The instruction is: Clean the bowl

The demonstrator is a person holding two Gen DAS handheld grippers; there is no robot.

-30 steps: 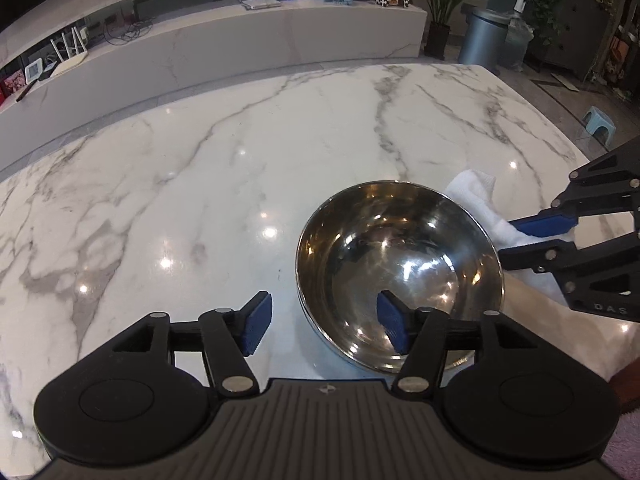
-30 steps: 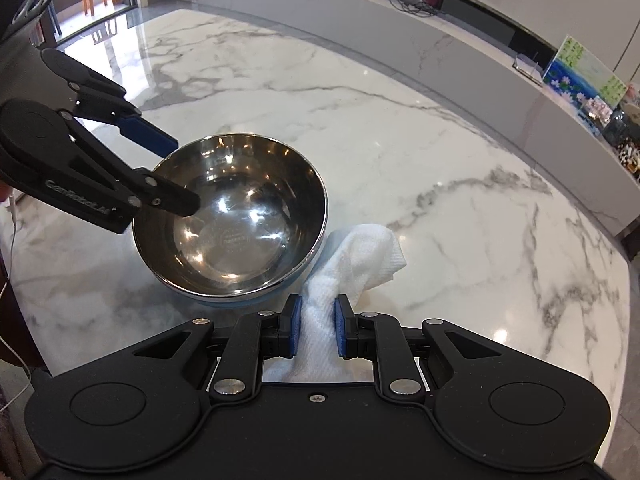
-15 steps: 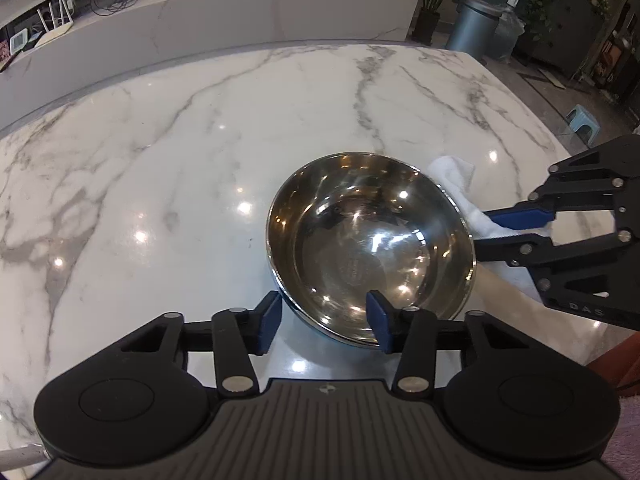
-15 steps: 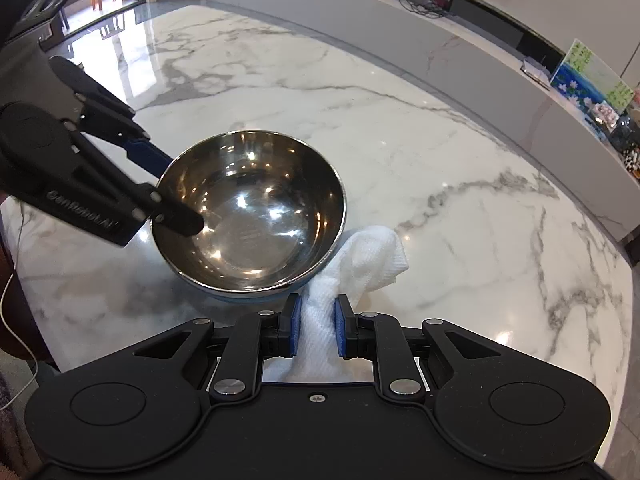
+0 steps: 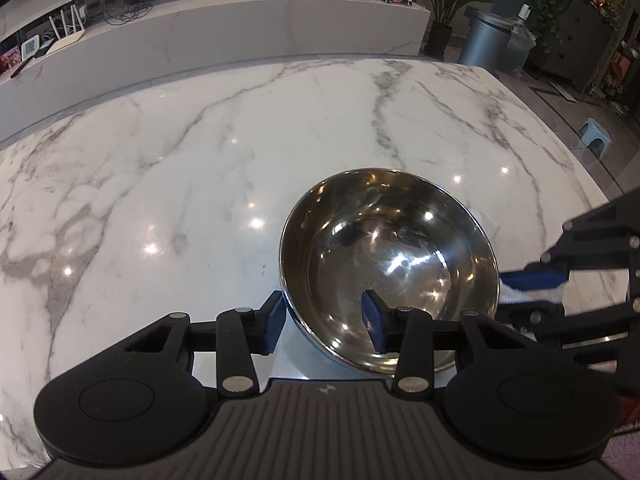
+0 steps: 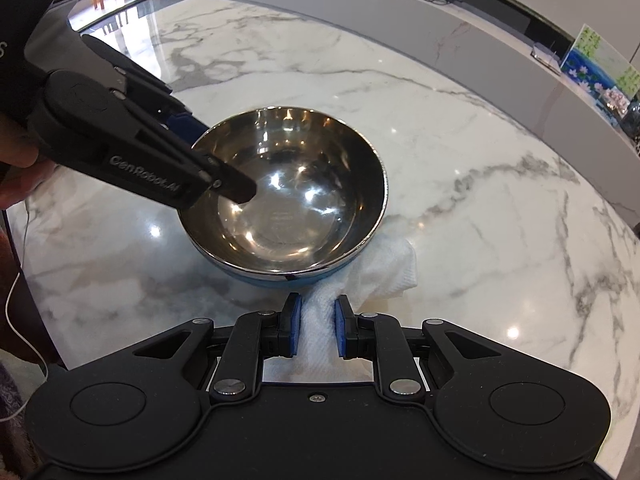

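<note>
Tongs in my left hand point(image 5: 322, 320) stand part open across the near rim of the bowl point(image 5: 390, 264): one blue pad sits outside the wall on the left, the other inside the bowl, and the wall passes between them. Whether either pad presses the metal I cannot tell. From the right camera the same left tongs point(image 6: 208, 156) reach in from the left, the inner finger dipping below the rim. My right tongs point(image 6: 316, 330) are closed on a white cloth point(image 6: 384, 276), a bunched fold pinched between the two blue pads. The cloth spreads away from the pads to the far right and tucks under the bowl's near right side, touching its blue outer wall. The bowl point(image 6: 288, 196) is round, so it has no long axis; its mouth faces up and it tilts a little, the right edge propped on the cloth. It sits on the marble table point(image 5: 200, 168), near the edge closest to me and toward the right.
</note>
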